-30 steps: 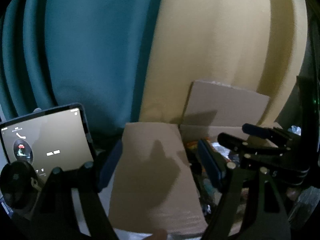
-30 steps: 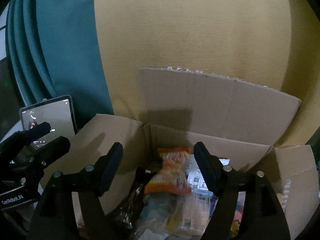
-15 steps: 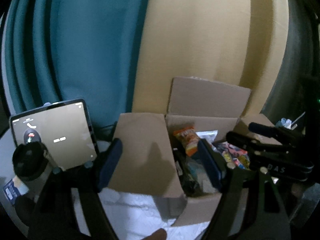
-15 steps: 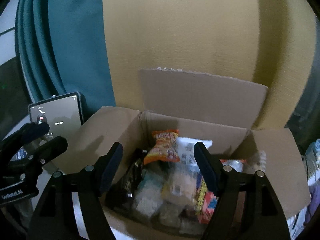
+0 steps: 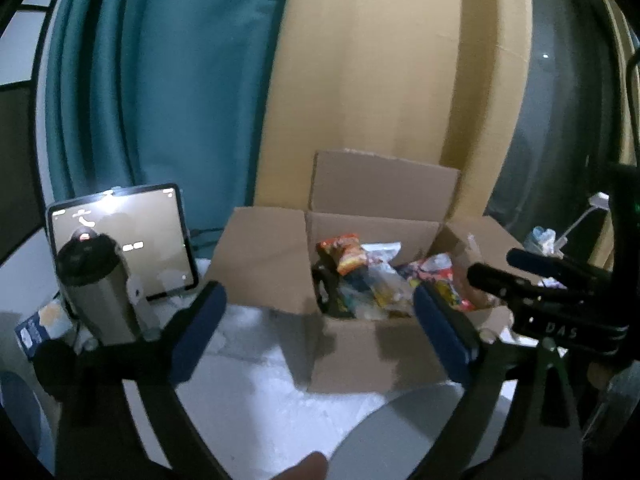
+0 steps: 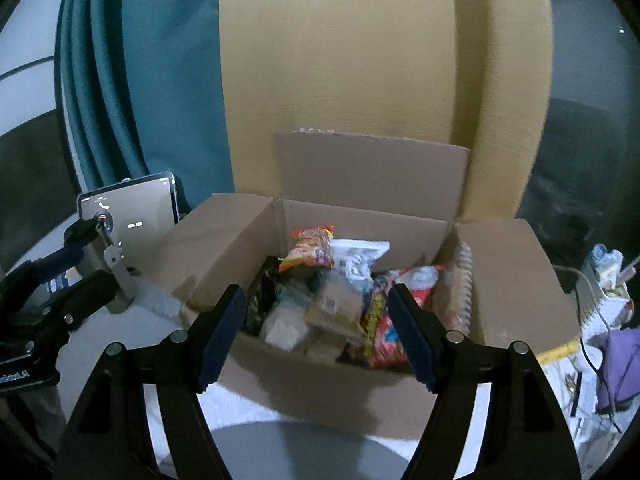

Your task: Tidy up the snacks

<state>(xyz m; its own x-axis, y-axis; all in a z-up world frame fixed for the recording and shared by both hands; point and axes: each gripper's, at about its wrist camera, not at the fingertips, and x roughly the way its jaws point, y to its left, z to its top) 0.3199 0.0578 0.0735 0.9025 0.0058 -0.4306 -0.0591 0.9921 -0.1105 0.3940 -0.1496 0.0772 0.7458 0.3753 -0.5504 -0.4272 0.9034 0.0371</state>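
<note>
An open cardboard box [image 6: 500, 280] [image 5: 264, 256] stands on a white surface, flaps spread, filled with several snack packets. An orange packet [image 6: 310, 246] [image 5: 346, 254] stands at the back, a white packet [image 6: 358, 254] beside it, a red and yellow packet [image 6: 384, 332] at the front right. My right gripper [image 6: 316, 328] hangs in front of the box, open, nothing between its blue pads. My left gripper [image 5: 316, 320] is to the left of it, its jaws opening, empty. Each gripper shows at the edge of the other's view.
A lit tablet [image 5: 124, 236] leans at the left with a steel flask [image 5: 92, 284] in front of it. Teal curtain [image 5: 160, 80] and a yellow panel [image 6: 380, 60] stand behind the box. Cables and clutter [image 6: 604, 280] lie at the right. A grey round edge [image 6: 300, 448] sits below.
Both grippers have drawn back from the box, so the whole box and its packets now show. The left gripper's jaws have spread wider. The flask has come into the left view.
</note>
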